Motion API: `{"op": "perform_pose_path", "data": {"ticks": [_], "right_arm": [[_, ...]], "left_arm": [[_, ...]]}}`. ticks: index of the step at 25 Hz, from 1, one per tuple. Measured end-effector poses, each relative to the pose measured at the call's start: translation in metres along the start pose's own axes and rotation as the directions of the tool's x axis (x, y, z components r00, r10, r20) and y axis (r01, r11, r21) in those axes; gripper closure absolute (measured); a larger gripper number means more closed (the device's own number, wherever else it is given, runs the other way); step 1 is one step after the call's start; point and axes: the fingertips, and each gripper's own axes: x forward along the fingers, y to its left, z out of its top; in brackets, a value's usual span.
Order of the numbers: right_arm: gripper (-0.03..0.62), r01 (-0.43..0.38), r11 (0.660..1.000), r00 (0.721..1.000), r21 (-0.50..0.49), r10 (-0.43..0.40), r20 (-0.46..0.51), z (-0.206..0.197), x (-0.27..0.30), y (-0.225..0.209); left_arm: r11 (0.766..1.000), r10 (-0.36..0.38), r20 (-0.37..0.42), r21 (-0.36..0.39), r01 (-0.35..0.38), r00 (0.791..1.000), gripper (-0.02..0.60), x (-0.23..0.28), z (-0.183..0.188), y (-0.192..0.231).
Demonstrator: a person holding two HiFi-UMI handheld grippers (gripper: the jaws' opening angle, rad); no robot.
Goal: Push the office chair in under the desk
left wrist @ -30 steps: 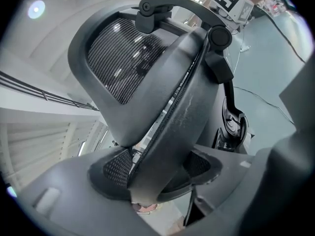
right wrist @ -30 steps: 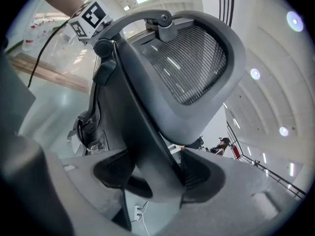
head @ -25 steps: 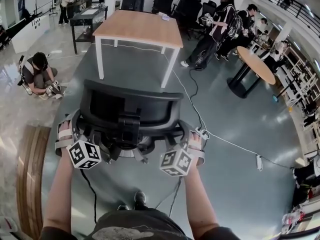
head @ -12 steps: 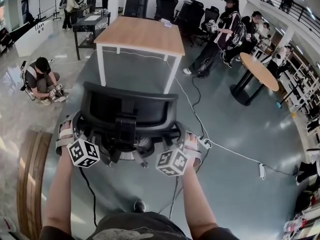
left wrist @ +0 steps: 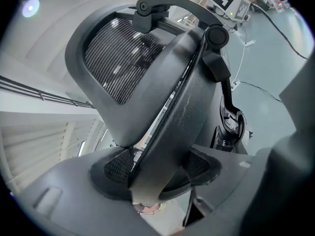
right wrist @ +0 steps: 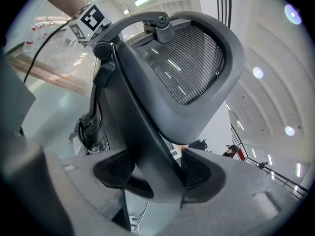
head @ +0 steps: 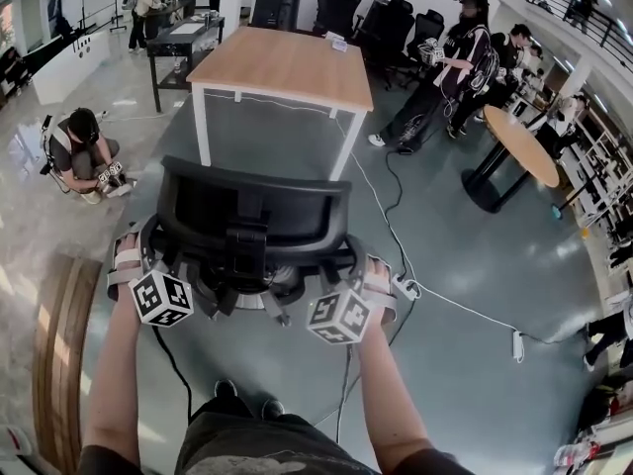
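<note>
Now, with the left tool [left wrist: 157,165] and right tool [right wrist: 157,170] each clamped on the chair [head: 252,211], push evenly so it rolls straight under the counter [head: 282,62].

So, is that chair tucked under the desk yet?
Not yet. The office chair stands on open floor short of the desk. The left gripper and right gripper clamp its back frame.

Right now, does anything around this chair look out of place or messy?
Yes: a white cable trails loose across the floor, running from the desk past the right side of the chair. The wheels could snag on it.
</note>
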Motion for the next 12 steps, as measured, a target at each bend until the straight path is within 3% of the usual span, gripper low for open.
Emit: {"op": "perform_pose_path", "data": {"ticks": [6, 12], "right_arm": [[0.315, 0.001, 1.000, 0.999, 0.024, 0.000, -0.043, 0.023, 0.038, -0.029], [0.313, 0.023, 0.999, 0.998, 0.039, -0.021, -0.060, 0.016, 0.059, -0.021]], "left_arm": [[0.999, -0.013, 0.026, 0.037, 0.012, 1.000, 0.268, 0.043, 0.006, 0.041], [0.999, -0.017, 0.048, 0.045, 0.014, 0.999, 0.272, 0.068, 0.002, 0.032]]}}
